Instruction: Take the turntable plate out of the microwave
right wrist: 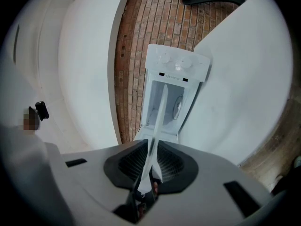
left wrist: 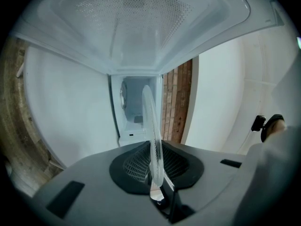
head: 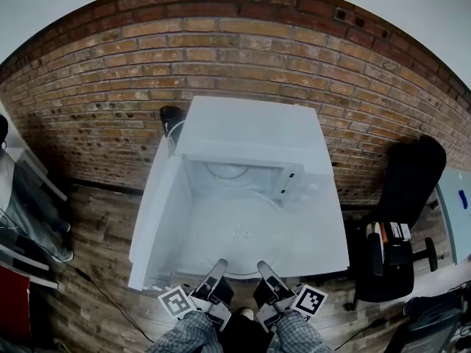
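Note:
The clear glass turntable plate (head: 239, 234) hangs roughly level in front of the open white microwave (head: 250, 134), over the white table (head: 327, 234). My left gripper (head: 218, 266) is shut on the plate's near rim at the left, and my right gripper (head: 263, 268) is shut on it just to the right. In the left gripper view the plate (left wrist: 151, 126) runs edge-on out of the left gripper (left wrist: 155, 175) toward the microwave cavity (left wrist: 134, 119). The right gripper view shows the plate (right wrist: 159, 117) pinched in the right gripper (right wrist: 149, 166), with the microwave (right wrist: 175, 79) beyond.
The microwave door (head: 158, 219) stands swung open on the left of the plate. A black office chair (head: 401, 204) stands right of the table. A brick wall (head: 110, 72) rises behind, and shelving (head: 22, 197) is at the far left on the wood floor.

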Demonstrator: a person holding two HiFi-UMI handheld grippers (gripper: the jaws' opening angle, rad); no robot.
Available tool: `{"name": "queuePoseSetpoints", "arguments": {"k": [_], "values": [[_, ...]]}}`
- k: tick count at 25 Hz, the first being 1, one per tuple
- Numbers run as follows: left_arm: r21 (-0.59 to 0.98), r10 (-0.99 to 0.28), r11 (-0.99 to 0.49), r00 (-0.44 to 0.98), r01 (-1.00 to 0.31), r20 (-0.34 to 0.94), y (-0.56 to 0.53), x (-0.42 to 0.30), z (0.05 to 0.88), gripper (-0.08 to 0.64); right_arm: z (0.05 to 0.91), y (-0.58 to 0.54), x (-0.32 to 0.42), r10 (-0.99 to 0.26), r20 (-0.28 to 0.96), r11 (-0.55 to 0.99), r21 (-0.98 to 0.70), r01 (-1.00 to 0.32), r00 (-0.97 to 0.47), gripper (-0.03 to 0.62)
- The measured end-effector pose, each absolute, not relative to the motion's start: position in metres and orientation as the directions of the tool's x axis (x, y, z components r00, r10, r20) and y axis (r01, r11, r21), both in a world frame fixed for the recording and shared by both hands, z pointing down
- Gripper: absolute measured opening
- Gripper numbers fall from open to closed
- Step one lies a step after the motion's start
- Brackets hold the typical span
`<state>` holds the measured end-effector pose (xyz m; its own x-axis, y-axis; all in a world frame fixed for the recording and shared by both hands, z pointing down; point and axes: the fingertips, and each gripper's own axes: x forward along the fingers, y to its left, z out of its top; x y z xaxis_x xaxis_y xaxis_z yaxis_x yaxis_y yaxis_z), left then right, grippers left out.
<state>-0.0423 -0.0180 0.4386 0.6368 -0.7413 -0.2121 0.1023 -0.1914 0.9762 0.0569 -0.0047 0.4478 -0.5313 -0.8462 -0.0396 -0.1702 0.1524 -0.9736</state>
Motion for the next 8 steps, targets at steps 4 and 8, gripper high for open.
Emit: {"name": "queuePoseSetpoints", "arguments": {"k": [4,8], "values": [[0.977,-0.743,-0.190,0.636,0.100,-0.210,-0.0211,-0.0423,0.4408,0.051,0.4486,-0.0081,0.0569,-0.845,-0.040,0.153,-0.974,-0.169,-0.533,0.058],[0.977,-0.742,-0.191,0.637,0.098,-0.209,-0.0258,-0.0417,0.4414,0.051,0.4490,-0.0131,0.0576,-0.844,-0.039,0.159,-0.971,-0.180,-0.534,0.060]]}}
